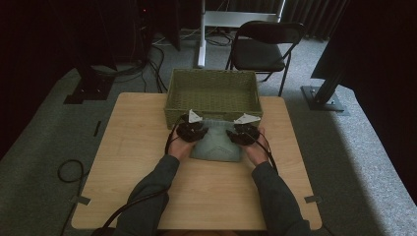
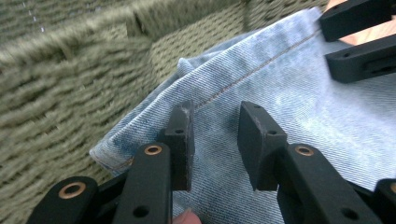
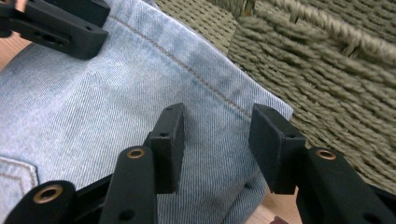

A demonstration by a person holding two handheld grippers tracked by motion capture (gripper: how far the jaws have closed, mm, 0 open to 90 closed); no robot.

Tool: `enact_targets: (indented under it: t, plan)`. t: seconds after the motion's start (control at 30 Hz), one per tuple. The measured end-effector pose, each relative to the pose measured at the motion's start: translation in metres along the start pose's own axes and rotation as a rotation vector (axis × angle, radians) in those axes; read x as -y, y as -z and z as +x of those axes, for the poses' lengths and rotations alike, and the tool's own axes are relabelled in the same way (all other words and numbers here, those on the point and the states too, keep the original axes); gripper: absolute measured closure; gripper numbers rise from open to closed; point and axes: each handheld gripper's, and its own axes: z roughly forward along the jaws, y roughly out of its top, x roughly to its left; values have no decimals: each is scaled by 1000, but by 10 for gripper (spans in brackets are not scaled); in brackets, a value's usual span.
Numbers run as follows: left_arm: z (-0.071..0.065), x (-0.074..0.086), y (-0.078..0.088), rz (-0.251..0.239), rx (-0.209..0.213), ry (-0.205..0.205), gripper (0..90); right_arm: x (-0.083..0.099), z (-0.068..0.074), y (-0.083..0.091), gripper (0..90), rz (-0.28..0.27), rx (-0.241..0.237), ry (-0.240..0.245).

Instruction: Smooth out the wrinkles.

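A folded piece of light blue denim point(image 1: 216, 145) lies on the wooden table point(image 1: 133, 152), its far edge against the front wall of a green woven basket point(image 1: 212, 73). My left gripper point(image 1: 192, 129) is over the denim's far left corner and my right gripper point(image 1: 244, 132) over its far right corner. In the left gripper view the jaws point(image 2: 215, 128) stand apart above the stitched hem of the denim point(image 2: 289, 93), beside the basket wall point(image 2: 60, 84). The right gripper point(image 3: 217, 130) is likewise open over the denim point(image 3: 93, 102), close to the basket point(image 3: 336, 70). Nothing is pinched between either pair of pads.
The basket looks empty inside. Bare tabletop lies left, right and in front of the denim. A black folding chair point(image 1: 263, 49) and a desk leg stand behind the table on grey carpet, with cables on the floor at the left.
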Motion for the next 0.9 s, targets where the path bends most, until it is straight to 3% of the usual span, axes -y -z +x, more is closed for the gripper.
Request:
enact_targets:
  t: [0.17,0.27,0.37,0.43,0.53,0.67,0.8,0.9]
  plan:
    - [3,3,-6,14,-7,3,660,3,-3,-7,555,25,4,5]
    - [7,8,-11,39,-21,3,660,8,-6,-15,557,42,-17,-23]
    - [13,18,-15,57,-2,48,661,12,-9,-22,561,66,-50,-64]
    - [14,19,-13,57,-6,57,660,12,-10,-22,560,67,-57,-64]
    - [12,15,-6,56,-13,61,651,10,-8,-16,529,66,-40,-37]
    - [7,11,11,18,7,56,620,10,-7,-2,490,42,-31,-2]
    - [-3,15,19,3,28,20,618,17,-6,8,475,19,-32,5]
    - [-5,21,22,-7,37,26,620,21,-4,16,454,-10,-44,11]
